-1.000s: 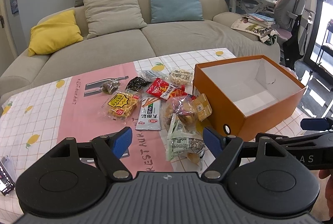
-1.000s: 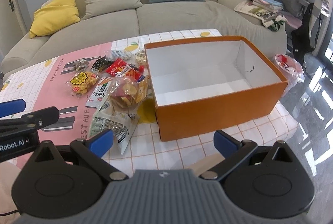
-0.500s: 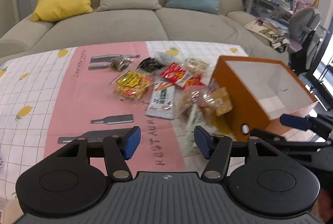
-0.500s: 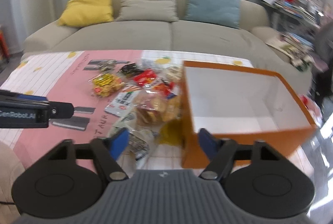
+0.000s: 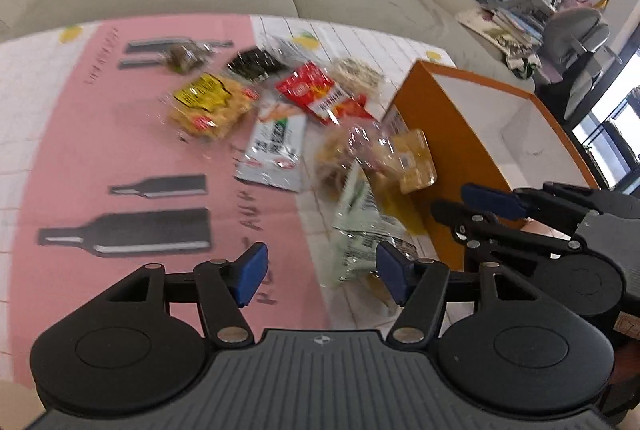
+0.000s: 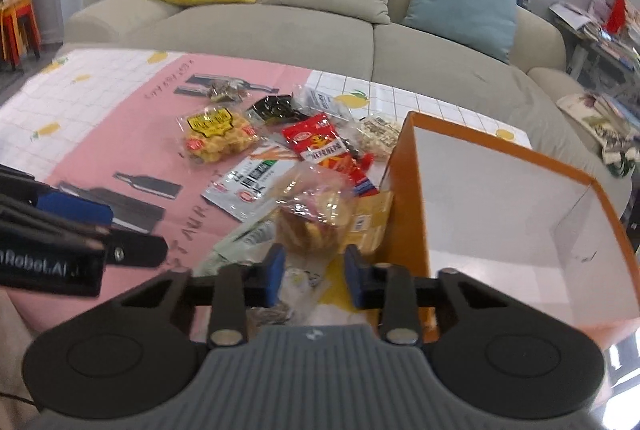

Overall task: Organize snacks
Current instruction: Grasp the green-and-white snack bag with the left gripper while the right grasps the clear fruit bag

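Observation:
Several snack packs lie in a pile on the pink and white tablecloth (image 5: 80,134): a yellow pack (image 6: 214,136), a red pack (image 6: 320,144), a white sachet (image 6: 250,186), a clear bag of biscuits (image 6: 320,218) and a pale green bag (image 5: 360,226). An open, empty orange box (image 6: 404,190) stands right of the pile. My left gripper (image 5: 320,270) is open and empty, low over the near table, its right pad beside the green bag. My right gripper (image 6: 314,276) is open and empty, jaws narrowed, just short of the biscuit bag.
A beige sofa (image 6: 320,42) with yellow, beige and blue cushions runs behind the table. A cluttered desk and a grey chair (image 5: 576,42) stand to the right. Red stools (image 6: 18,22) stand at the far left.
Both grippers have moved down and forward toward the snack pile. The right gripper swung left from the box front and its jaws narrowed. The left jaws narrowed, then widened slightly.

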Action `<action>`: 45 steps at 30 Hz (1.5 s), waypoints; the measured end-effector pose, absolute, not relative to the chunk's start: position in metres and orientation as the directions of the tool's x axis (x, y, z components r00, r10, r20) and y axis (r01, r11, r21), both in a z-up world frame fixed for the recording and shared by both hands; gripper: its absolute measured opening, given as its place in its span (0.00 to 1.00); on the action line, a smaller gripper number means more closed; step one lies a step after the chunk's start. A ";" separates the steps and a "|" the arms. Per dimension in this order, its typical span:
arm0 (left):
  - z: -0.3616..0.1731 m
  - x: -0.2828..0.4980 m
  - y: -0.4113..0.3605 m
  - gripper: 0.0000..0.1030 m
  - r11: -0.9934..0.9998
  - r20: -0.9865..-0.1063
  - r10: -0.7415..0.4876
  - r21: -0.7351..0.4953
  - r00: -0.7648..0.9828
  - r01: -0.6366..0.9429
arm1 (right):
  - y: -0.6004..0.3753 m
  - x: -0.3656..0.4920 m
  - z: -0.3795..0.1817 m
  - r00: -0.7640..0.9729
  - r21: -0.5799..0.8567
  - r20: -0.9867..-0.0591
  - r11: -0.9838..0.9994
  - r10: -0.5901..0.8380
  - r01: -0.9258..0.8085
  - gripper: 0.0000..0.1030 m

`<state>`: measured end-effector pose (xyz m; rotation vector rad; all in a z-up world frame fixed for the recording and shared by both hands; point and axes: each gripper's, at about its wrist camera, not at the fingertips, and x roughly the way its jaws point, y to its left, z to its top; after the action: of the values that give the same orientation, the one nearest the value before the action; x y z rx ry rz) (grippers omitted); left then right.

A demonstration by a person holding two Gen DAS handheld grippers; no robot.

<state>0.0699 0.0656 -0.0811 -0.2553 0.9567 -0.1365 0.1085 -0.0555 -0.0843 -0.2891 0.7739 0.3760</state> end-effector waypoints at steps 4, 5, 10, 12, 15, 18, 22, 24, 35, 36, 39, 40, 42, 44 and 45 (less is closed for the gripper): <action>-0.092 0.081 0.056 0.74 0.953 -0.802 -0.263 -0.303 0.536 0.014 | -0.060 0.112 -0.094 0.641 -0.157 -0.741 0.876 0.201 -0.456 0.15; -0.095 0.083 0.055 0.75 0.948 -0.803 -0.275 -0.318 0.528 0.011 | -0.061 0.111 -0.095 0.642 -0.166 -0.742 0.873 0.195 -0.458 0.15; -0.109 0.097 0.048 0.76 0.936 -0.816 -0.308 -0.351 0.489 0.003 | -0.070 0.111 -0.098 0.671 -0.191 -0.726 0.891 0.153 -0.411 0.14; -0.113 0.101 0.046 0.76 0.936 -0.822 -0.313 -0.353 0.475 0.007 | -0.074 0.115 -0.096 0.678 -0.177 -0.720 0.906 0.148 -0.385 0.14; -0.120 0.107 0.039 0.76 0.936 -0.829 -0.319 -0.350 0.459 0.019 | -0.077 0.118 -0.095 0.687 -0.170 -0.712 0.914 0.145 -0.368 0.14; -0.124 0.113 0.035 0.76 0.933 -0.830 -0.326 -0.359 0.452 0.012 | -0.078 0.121 -0.096 0.684 -0.163 -0.715 0.918 0.142 -0.361 0.09; -0.126 0.116 0.035 0.60 0.923 -0.822 -0.355 -0.385 0.445 0.023 | -0.079 0.121 -0.097 0.688 -0.161 -0.713 0.922 0.139 -0.353 0.08; -0.124 0.114 0.035 0.58 0.929 -0.824 -0.337 -0.370 0.455 0.019 | -0.078 0.121 -0.097 0.685 -0.157 -0.714 0.921 0.142 -0.356 0.08; -0.104 0.102 0.082 0.47 0.954 -0.827 -0.193 -0.284 0.528 -0.097 | -0.051 0.124 -0.099 0.670 -0.154 -0.710 0.880 0.217 -0.448 0.16; -0.104 0.103 0.087 0.47 0.958 -0.830 -0.169 -0.266 0.532 -0.110 | -0.048 0.126 -0.100 0.666 -0.153 -0.711 0.874 0.226 -0.461 0.19; -0.104 0.103 0.098 0.47 0.961 -0.832 -0.127 -0.239 0.540 -0.141 | -0.034 0.132 -0.104 0.653 -0.163 -0.718 0.854 0.240 -0.493 0.29; -0.106 0.104 0.104 0.48 0.955 -0.833 -0.136 -0.255 0.536 -0.154 | -0.030 0.134 -0.106 0.648 -0.165 -0.721 0.848 0.245 -0.504 0.33; -0.110 0.105 0.111 0.50 0.941 -0.831 -0.159 -0.291 0.533 -0.173 | -0.024 0.138 -0.109 0.642 -0.174 -0.725 0.835 0.250 -0.521 0.40; -0.113 0.104 0.115 0.51 0.931 -0.825 -0.173 -0.315 0.537 -0.184 | -0.019 0.141 -0.114 0.638 -0.193 -0.728 0.819 0.251 -0.541 0.44; -0.113 0.103 0.114 0.53 0.930 -0.825 -0.170 -0.315 0.539 -0.189 | -0.016 0.142 -0.115 0.637 -0.204 -0.729 0.809 0.250 -0.551 0.47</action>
<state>0.1035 0.1140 -0.1135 -0.3929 1.0088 0.0114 0.1420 -0.0164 -0.1153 -0.4356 0.7504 0.4744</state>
